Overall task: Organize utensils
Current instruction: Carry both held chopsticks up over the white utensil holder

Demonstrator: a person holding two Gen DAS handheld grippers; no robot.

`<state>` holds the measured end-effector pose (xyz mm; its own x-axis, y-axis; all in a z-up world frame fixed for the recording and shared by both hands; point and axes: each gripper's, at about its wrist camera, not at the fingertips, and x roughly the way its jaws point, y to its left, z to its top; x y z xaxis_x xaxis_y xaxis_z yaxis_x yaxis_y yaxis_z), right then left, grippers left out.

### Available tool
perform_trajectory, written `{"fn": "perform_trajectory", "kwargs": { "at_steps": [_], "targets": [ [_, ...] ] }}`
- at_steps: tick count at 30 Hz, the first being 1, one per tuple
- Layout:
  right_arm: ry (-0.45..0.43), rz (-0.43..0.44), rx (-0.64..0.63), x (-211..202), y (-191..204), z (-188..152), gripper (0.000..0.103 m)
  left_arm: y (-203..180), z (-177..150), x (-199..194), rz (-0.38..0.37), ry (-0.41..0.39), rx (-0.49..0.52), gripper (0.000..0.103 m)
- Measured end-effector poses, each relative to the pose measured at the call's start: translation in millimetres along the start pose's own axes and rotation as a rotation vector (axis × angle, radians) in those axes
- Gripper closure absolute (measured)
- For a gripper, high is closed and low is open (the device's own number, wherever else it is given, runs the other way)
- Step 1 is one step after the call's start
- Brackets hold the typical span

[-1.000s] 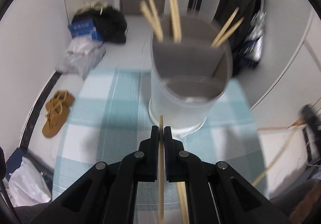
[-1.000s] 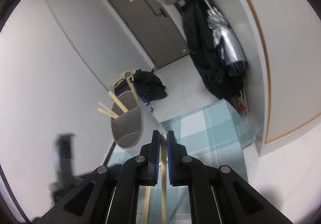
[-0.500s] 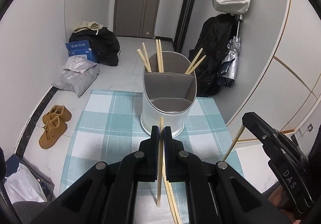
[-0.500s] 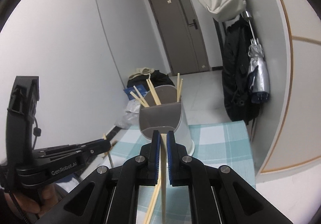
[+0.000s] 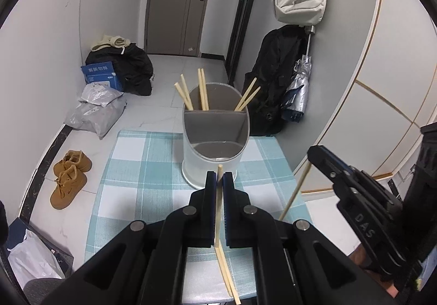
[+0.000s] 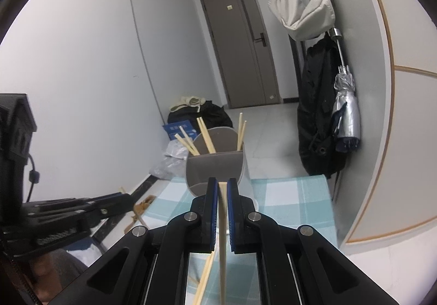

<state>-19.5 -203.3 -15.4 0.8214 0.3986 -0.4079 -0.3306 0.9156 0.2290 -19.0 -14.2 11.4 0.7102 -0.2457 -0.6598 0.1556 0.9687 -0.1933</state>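
A white utensil holder with grey dividers stands on the checked tablecloth; it also shows in the right wrist view. Several chopsticks stand in its rear compartments. My left gripper is shut on a chopstick, held upright just in front of the holder. My right gripper is shut on another chopstick, also before the holder; it appears at the right of the left wrist view. More chopsticks lie on the table below the left gripper.
The small table has its edges close on all sides. On the floor are brown shoes, plastic bags and a black bag. A black coat and an umbrella hang at the right wall.
Both grippers have drawn back and up from the holder, which now looks smaller and farther off. Each still holds its chopstick. The right gripper has swung to face the holder.
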Motion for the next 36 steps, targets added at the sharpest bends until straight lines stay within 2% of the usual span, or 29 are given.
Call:
{"fn": "perform_trajectory", "kwargs": {
  "at_steps": [10, 14, 22, 29, 36],
  "targets": [
    [-0.023, 0.001, -0.014, 7.5, 1.1, 34.1, 0.097, -7.8, 41.6, -12.8, -0.077, -0.032, -0.007, 0.102],
    [-0.050, 0.011, -0.008, 10.0, 1.4, 62.0, 0.097, -5.8, 69.3, -14.6, -0.102, -0.041, -0.030, 0.102],
    [-0.118, 0.056, -0.045, 18.9, 12.0, 138.6, 0.097, 0.8, 130.1, -9.2, -0.142, -0.087, -0.066, 0.102],
    [-0.179, 0.088, -0.106, 45.2, 26.6, 186.1, 0.097, 17.4, 166.1, 11.9, -0.147, -0.108, -0.094, 0.102],
    [-0.151, 0.090, -0.108, 94.3, 20.7, 194.7, 0.097, 34.1, 172.5, 49.2, -0.148, -0.057, -0.083, 0.102]
  ]
}}
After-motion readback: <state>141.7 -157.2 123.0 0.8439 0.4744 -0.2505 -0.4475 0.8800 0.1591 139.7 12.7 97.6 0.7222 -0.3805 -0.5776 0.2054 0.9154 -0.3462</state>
